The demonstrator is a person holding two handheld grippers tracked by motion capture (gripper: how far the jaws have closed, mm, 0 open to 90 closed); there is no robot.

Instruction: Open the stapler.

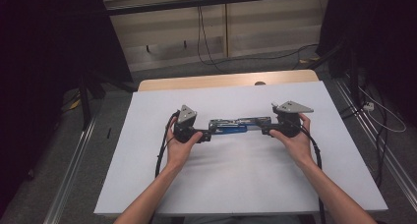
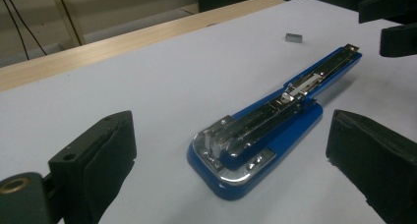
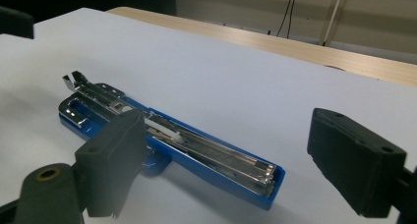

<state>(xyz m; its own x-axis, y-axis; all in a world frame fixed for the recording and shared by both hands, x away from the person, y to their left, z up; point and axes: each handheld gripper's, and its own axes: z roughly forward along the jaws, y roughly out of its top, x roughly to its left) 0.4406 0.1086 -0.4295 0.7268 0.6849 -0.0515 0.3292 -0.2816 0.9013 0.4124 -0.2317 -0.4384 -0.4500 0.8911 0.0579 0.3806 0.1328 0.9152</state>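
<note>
- Blue stapler [image 1: 235, 125], swung fully open, lies flat on the white surface [image 1: 147, 184] with its long axis running straight from one pair of tongs to the other.
- Left tongs [image 1: 209, 135] stand apart at the stapler's base end, the wide base between the pads, which are clear of it.
- Right tongs [image 1: 264, 131] stand apart at the stapler's far, narrow end, touching nothing; that end seems to sit slightly off their centre line, though the angle makes this uncertain.
- Small loose metal piece [image 2: 293, 37], probably staples, lies near the stapler's narrow end.
- Both tongs sit about equally near the stapler, so either could close on its own end.
</note>
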